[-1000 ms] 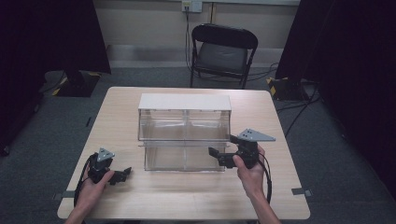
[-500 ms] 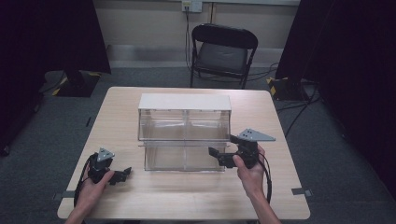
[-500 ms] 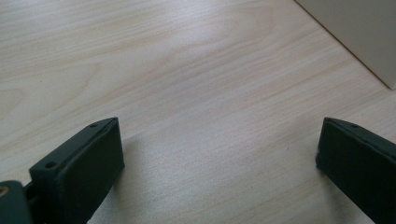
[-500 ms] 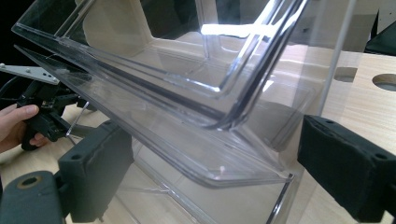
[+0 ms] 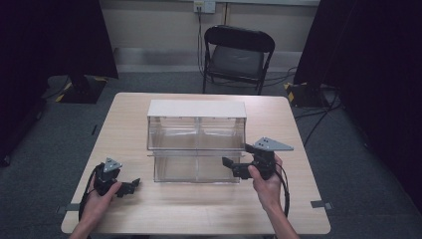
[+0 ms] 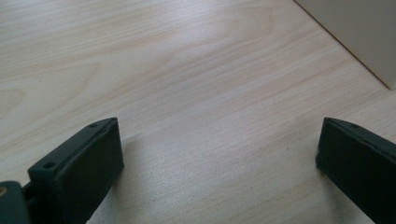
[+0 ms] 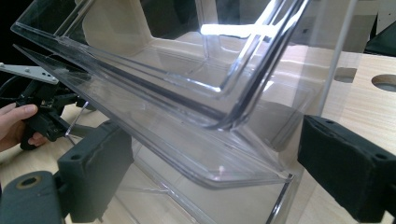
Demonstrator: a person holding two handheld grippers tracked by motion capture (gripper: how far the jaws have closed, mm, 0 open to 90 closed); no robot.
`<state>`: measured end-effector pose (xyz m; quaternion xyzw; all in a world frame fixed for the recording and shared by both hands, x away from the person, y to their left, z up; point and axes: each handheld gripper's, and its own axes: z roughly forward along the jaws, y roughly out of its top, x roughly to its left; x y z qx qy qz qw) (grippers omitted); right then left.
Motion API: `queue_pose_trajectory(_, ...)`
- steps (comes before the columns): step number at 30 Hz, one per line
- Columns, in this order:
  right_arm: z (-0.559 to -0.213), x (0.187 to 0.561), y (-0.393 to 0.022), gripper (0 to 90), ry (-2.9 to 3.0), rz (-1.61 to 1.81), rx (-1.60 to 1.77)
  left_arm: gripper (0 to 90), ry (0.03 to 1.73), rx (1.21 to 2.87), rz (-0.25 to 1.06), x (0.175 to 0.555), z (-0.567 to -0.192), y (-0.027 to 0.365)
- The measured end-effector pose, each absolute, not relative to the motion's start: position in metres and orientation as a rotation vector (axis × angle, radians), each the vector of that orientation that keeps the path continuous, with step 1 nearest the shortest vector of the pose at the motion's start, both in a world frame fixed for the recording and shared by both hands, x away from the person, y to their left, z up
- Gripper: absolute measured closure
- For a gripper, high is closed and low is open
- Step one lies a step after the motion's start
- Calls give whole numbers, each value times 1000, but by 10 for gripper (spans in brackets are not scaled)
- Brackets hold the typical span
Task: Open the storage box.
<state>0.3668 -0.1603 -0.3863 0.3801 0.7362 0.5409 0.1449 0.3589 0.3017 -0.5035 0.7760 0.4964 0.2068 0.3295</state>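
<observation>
A clear plastic drawer unit with a white top stands at the middle of the wooden table, its lower drawer jutting toward the person. The right gripper sits at that drawer's front right corner — jaws spread wide, one on each side of the drawer's front lip (gripping nothing). The left gripper rests on the table near the unit's left front, also wide open.
</observation>
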Motion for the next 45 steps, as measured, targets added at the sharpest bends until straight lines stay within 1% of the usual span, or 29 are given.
queue_pose_trajectory(45,-386,367,-160,95,2124,1552,1082,0,1295,2034,542,359,-503,302)
